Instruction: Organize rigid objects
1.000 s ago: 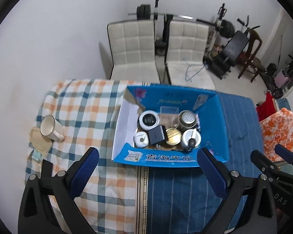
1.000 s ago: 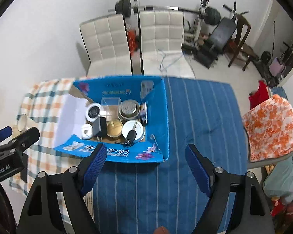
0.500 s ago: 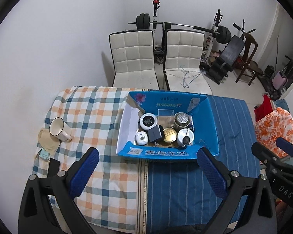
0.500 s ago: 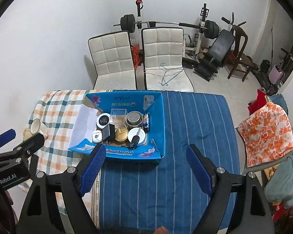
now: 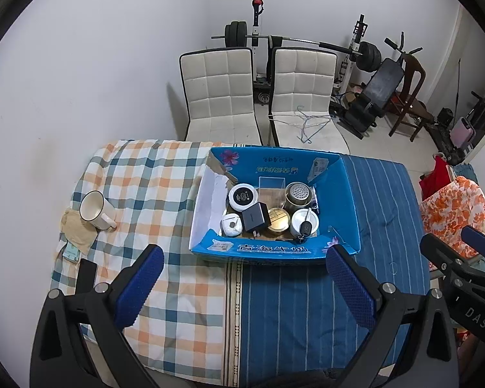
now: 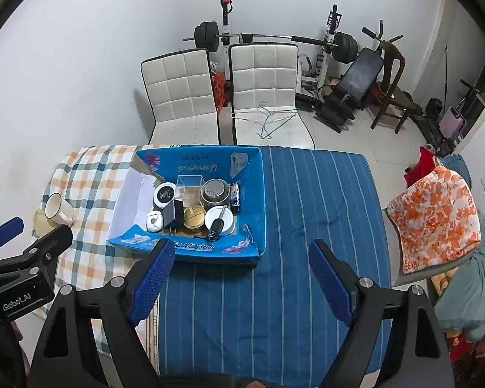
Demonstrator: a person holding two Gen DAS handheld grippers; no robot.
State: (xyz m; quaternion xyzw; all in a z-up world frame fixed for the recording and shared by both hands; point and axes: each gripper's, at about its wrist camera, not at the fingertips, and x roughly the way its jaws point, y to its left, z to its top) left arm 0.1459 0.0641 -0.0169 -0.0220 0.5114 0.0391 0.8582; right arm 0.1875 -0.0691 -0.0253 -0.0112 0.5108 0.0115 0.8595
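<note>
Blue cardboard box (image 5: 274, 249) sits on my table, packed with tins and a car key (image 5: 304, 227) (mug (image 5: 93, 210) stays outside); left gripper (image 5: 242, 286) and right gripper (image 6: 241, 279) both gape wide, empty.

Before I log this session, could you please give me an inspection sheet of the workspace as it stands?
Surface: table under a checked orange-and-teal cloth and a blue striped cloth.
Job's things: open blue cardboard box holding a black charger block, round tins, a white earbud case and a black car key.
Clutter: white ceramic mug on a beige cloth.
Grippers: left gripper and right gripper both open, above the table.
Cables: nothing seen.
Surroundings: two white padded chairs, barbell rack.
</note>
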